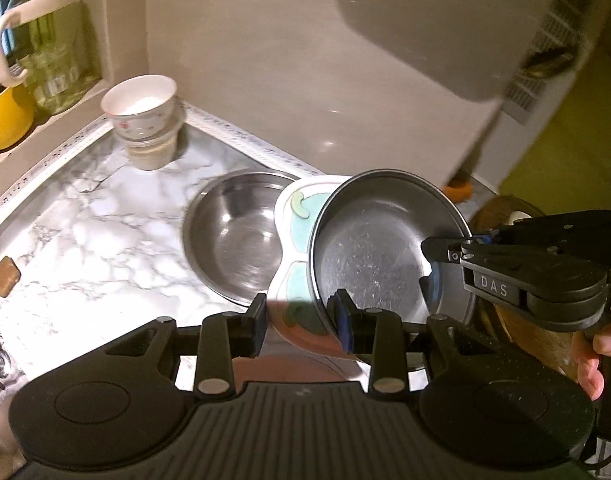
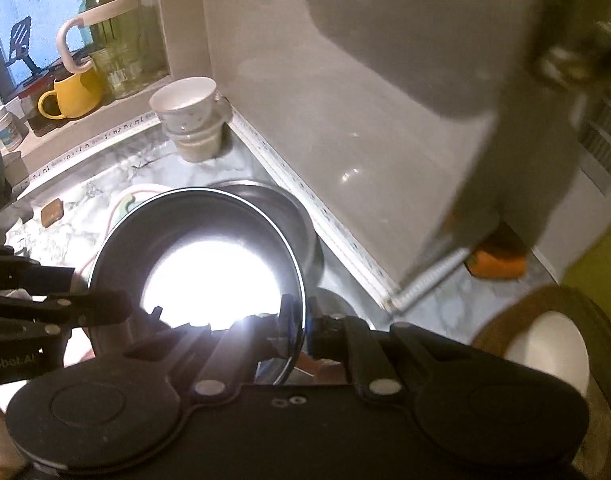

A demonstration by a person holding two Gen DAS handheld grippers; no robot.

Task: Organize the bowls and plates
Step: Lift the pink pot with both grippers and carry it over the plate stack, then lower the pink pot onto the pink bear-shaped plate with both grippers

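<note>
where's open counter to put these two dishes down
The widest bare marble lies left of the steel bowl resting on the counter, between the stacked cups at the back corner and the small brown pad. It is crowded on the right, around the wooden board and the orange sponge.

Marble-patterned counter (image 1: 85, 232), glossy grey wall (image 1: 265, 80) — bright window (image 2: 33, 12) on the left

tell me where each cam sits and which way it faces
Left wrist: on the left gripper, angled down at the counter; the right gripper and a hand show.
Right wrist: on the right gripper, angled down; the left gripper shows.
Shared: steel plate, steel bowl, stacked cups, yellow mug.
</note>
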